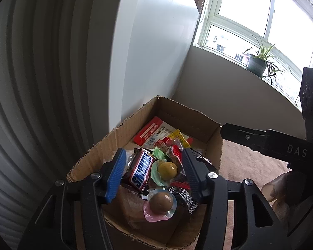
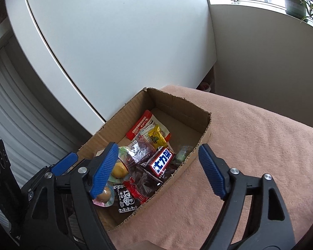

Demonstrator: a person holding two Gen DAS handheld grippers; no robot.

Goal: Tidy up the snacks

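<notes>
Jelly cups (image 1: pixel 161 205) in snack-filled cardboard box (image 1: pixel 213 145)

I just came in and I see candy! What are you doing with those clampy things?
A person holds a gripper in each hand over a cardboard box full of snacks, sitting on a pink cloth. The left gripper is open above the Snickers bar and a yellow jelly cup. The right gripper is open too, holding nothing. All the snacks are in the box.

Wrapped snacks (image 2: pixel 148 158) lie heaped inside an open cardboard box (image 2: pixel 177 104).
</notes>
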